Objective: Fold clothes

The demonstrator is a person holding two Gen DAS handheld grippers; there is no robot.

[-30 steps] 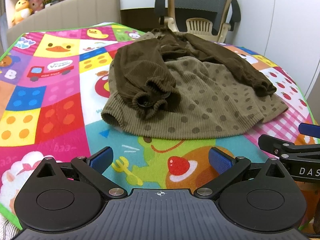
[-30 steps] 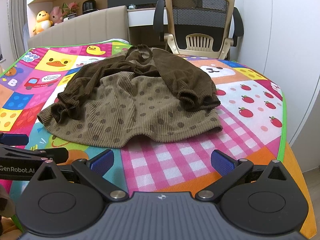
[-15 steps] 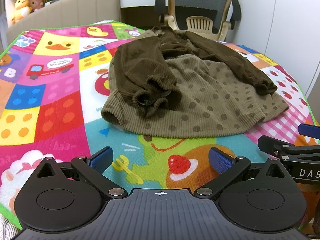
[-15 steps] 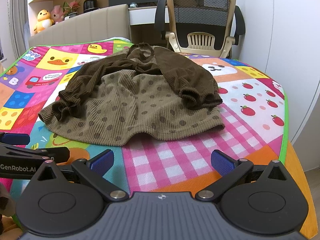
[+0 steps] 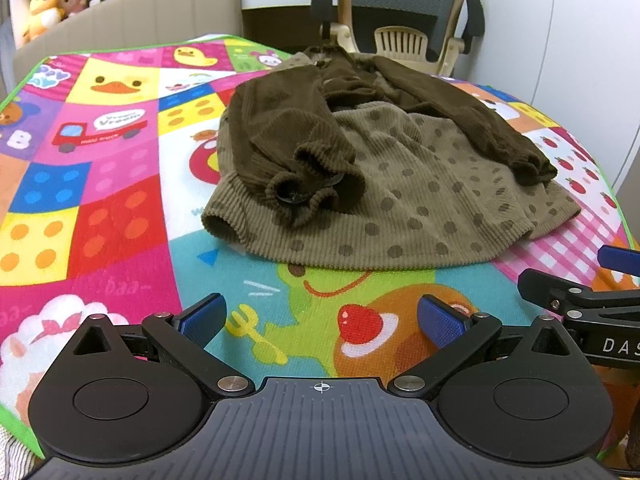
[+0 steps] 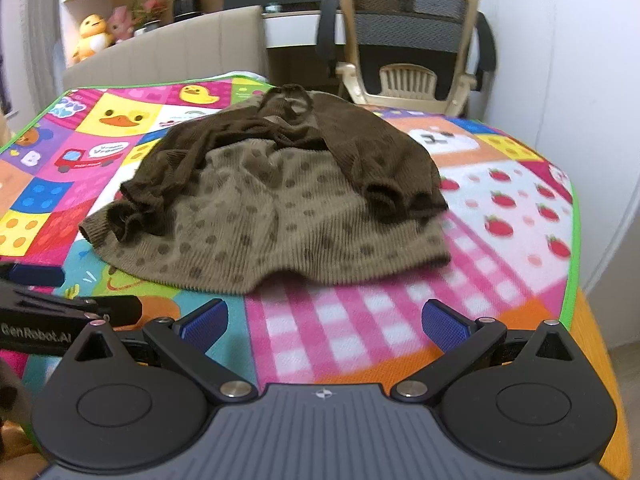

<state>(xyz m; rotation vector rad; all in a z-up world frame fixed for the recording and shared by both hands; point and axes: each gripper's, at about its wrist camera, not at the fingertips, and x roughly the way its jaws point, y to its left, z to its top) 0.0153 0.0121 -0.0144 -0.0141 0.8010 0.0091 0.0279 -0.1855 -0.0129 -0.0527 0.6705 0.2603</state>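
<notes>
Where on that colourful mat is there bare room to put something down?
The mat is bare all along the garment's left side, over the truck and block squares. A strip is free between its hem and both open grippers, left and right. The strawberry patch is free too. The middle is covered.

Even indoor brightness, soft shadows, fisheye-bent edges, slight blur in right view.

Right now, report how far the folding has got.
Done: both dark sleeves lie folded in over the dotted dress on the play mat. In hand: nothing; left tongs and right tongs are open, short of the hem. Left: folding the body.
</notes>
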